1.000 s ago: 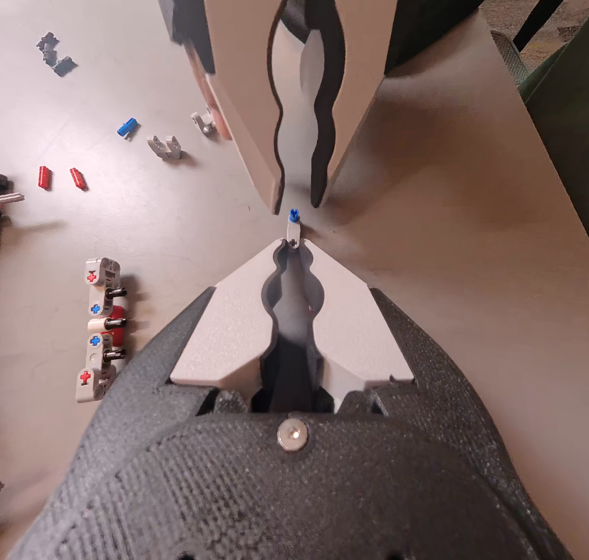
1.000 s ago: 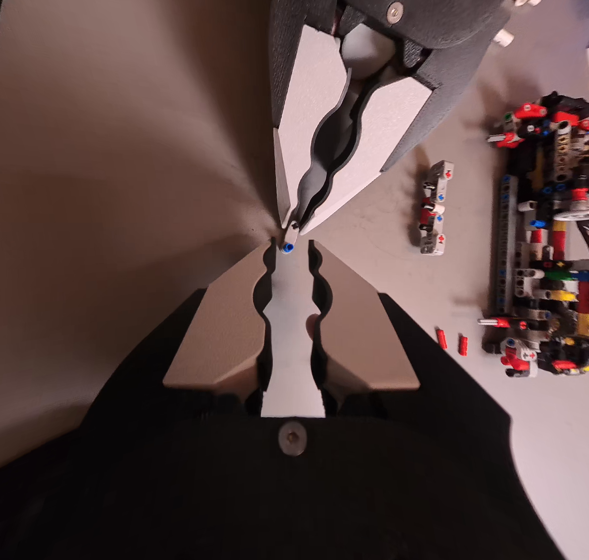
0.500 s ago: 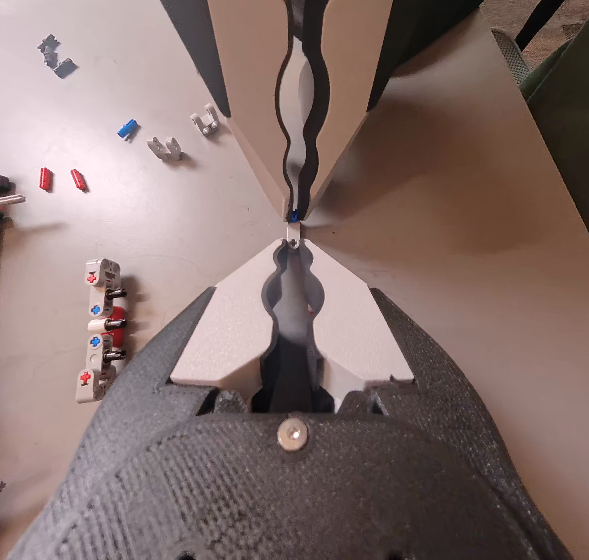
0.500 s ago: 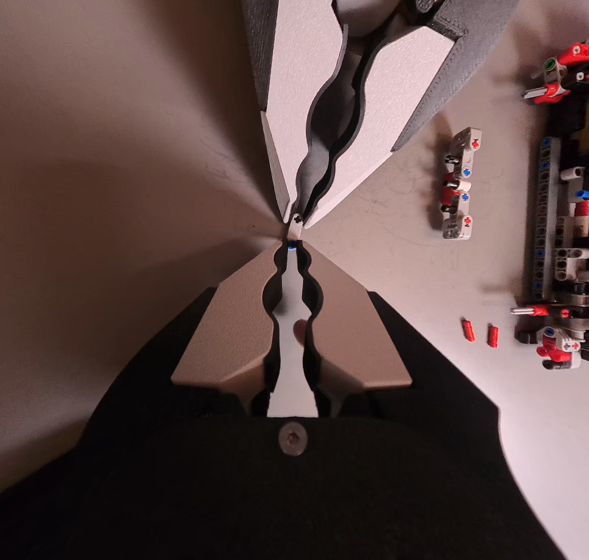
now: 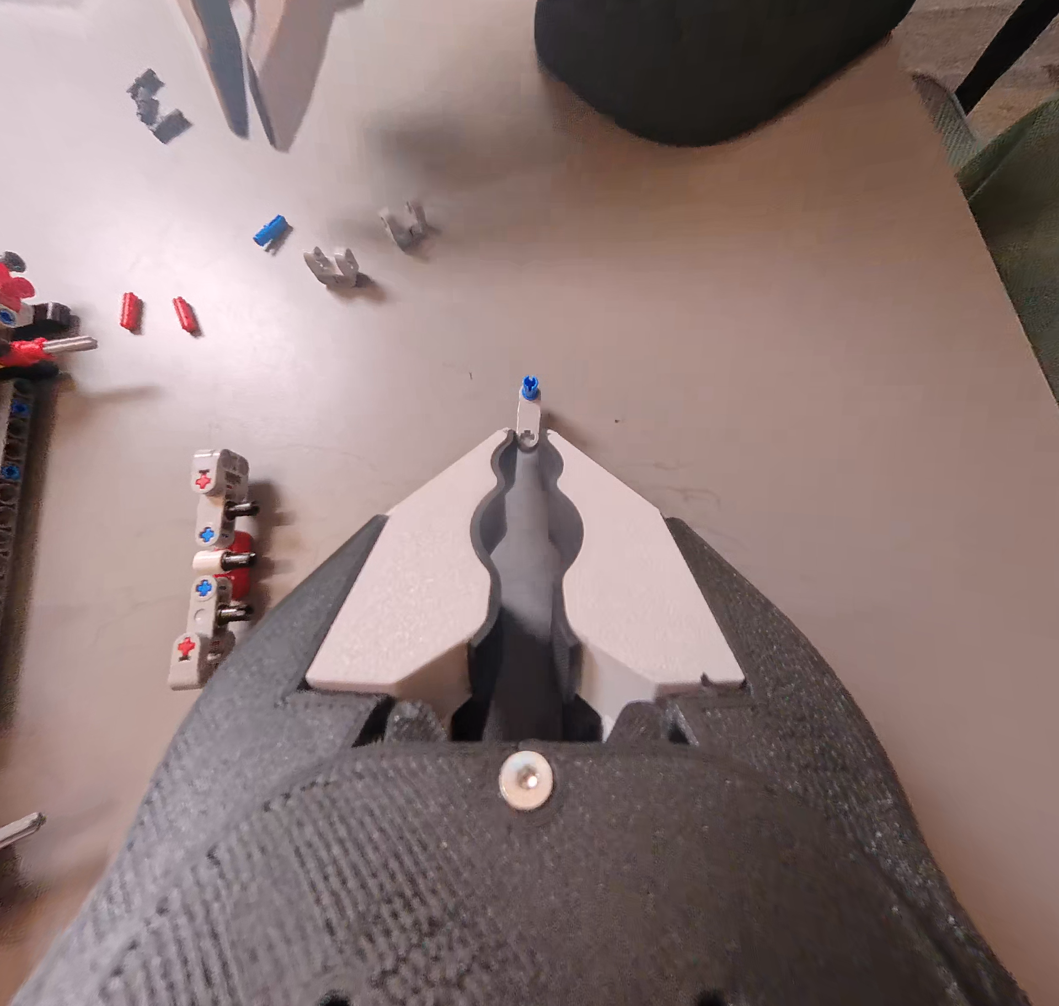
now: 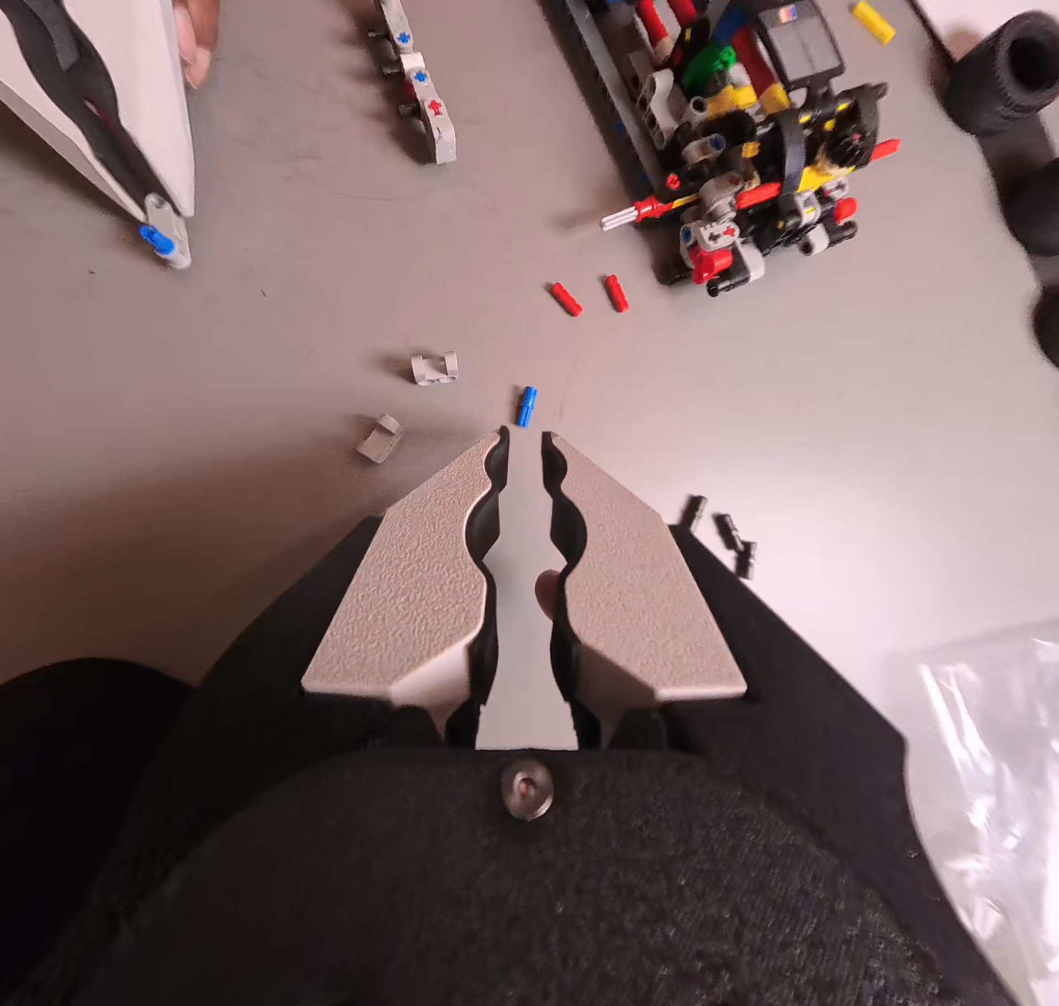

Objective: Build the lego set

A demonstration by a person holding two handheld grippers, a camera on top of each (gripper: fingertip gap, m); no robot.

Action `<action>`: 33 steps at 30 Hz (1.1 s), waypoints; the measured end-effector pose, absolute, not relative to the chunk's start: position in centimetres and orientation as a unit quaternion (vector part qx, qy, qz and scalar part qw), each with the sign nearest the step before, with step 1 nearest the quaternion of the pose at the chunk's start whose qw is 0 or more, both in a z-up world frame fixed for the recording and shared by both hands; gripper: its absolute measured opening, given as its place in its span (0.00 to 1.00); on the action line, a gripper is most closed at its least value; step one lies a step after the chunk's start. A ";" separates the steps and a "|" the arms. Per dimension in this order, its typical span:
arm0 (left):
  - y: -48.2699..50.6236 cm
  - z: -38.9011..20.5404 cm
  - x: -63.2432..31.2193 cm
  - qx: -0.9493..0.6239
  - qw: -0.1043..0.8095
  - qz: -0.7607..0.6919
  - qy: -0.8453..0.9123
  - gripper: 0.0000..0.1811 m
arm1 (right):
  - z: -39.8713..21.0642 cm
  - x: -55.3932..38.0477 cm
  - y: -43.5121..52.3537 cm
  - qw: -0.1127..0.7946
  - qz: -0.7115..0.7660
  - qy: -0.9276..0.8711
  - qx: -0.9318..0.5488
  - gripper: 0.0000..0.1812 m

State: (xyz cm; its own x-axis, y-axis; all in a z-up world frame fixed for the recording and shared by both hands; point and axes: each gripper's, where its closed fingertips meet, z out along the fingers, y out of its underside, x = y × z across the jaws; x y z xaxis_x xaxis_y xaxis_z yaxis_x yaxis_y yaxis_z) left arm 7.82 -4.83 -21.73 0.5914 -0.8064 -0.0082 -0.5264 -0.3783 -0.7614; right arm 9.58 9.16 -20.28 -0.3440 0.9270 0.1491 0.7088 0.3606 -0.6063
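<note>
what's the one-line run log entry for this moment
left gripper: shut on small grey lego link with blue pin | right gripper: open, empty, fingers just short of loose blue lego pin on grey table

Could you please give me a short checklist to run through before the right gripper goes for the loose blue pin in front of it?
1. Right gripper empty, jaws parted: ok.
2. Loose blue pin lies just ahead of the jaws, roughly in line with the gap: ok.
3. Neighbours clear of the pin: the two grey connectors and two red pins lie apart from it: ok.
4. Left gripper shut on the small grey liftarm, blue pin seated in its far end: ok.
5. Free hole left on that liftarm for a second pin: cannot tell.
</note>
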 end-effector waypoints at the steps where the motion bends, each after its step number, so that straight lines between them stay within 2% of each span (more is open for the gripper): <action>1: -4.8 -21.5 7.7 -0.809 0.380 -0.189 0.407 0.03 | -20.8 9.3 9.1 0.237 0.231 -0.787 -0.521 0.06; 5: -4.7 -21.1 6.4 -0.815 0.386 -0.178 0.394 0.03 | -22.2 8.2 8.6 0.224 0.231 -0.792 -0.519 0.07; 7: -4.9 -20.5 5.6 -0.817 0.391 -0.174 0.386 0.03 | -22.5 7.9 8.5 0.222 0.226 -0.796 -0.516 0.02; 13: -7.5 -17.9 -0.2 -0.830 0.411 -0.159 0.342 0.03 | -21.8 8.0 8.0 0.240 0.234 -0.798 -0.501 0.02; 19: -9.8 -20.2 -4.8 -0.866 0.369 -0.132 0.311 0.03 | -16.0 6.6 5.2 0.326 0.355 -0.748 -0.456 0.02; 28: -10.6 -22.5 -5.3 -0.883 0.321 -0.123 0.321 0.03 | -14.4 6.6 1.6 0.319 0.432 -0.736 -0.411 0.02; 33: -11.2 -20.5 -6.0 -0.874 0.353 -0.138 0.304 0.11 | -13.3 6.7 2.0 0.334 0.452 -0.716 -0.413 0.02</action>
State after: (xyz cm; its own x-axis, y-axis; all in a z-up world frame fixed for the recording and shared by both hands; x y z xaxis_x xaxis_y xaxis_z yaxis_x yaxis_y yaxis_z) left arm -5.96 -11.15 -20.53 0.7777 -0.6281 0.0264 -0.4340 -0.5667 -0.7003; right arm 6.73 1.98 -13.31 -0.4349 0.8942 0.1059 0.2898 0.2503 -0.9238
